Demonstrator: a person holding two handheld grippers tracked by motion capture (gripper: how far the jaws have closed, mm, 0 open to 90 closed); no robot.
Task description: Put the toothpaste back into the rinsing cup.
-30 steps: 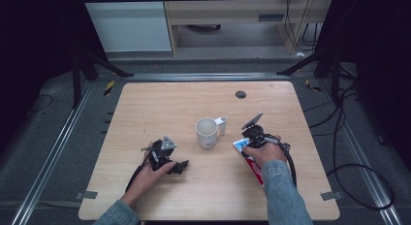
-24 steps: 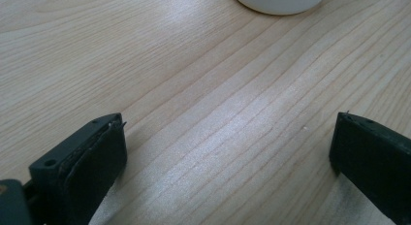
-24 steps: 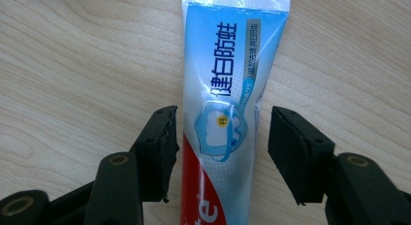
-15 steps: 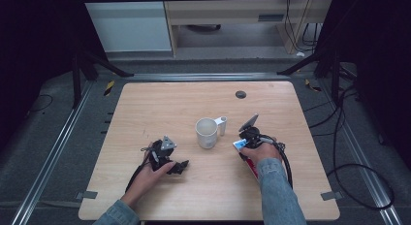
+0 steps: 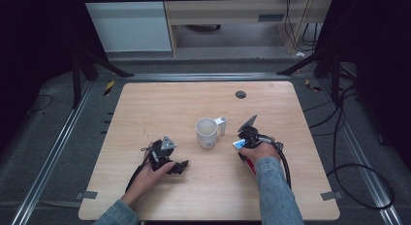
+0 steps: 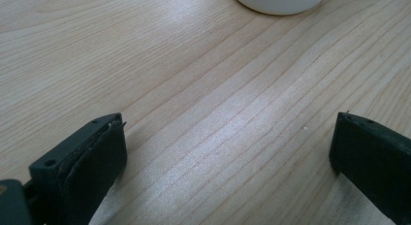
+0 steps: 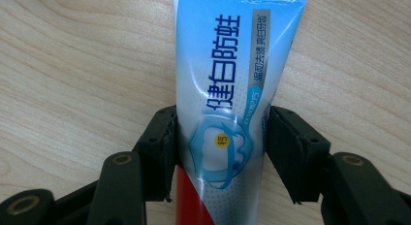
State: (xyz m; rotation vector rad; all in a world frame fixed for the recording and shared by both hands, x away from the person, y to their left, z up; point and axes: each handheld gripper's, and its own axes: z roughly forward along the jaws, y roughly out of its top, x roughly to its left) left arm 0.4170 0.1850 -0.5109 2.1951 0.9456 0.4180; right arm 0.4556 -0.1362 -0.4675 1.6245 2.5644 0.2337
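At lower centre of the right gripper view, the right gripper (image 7: 220,137) has just closed its jaws on the toothpaste tube (image 7: 232,79); the left gripper (image 6: 228,152) gapes wide over bare table (image 6: 194,89).

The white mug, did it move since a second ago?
No. The white mug stands at the same spot on the table, below the dark round hole, its handle pointing right as before.

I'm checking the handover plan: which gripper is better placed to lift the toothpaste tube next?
The right. The right gripper has its jaws on both sides of the toothpaste tube, having just closed in on it. The left gripper rests open on bare table, on the far side of the mug.
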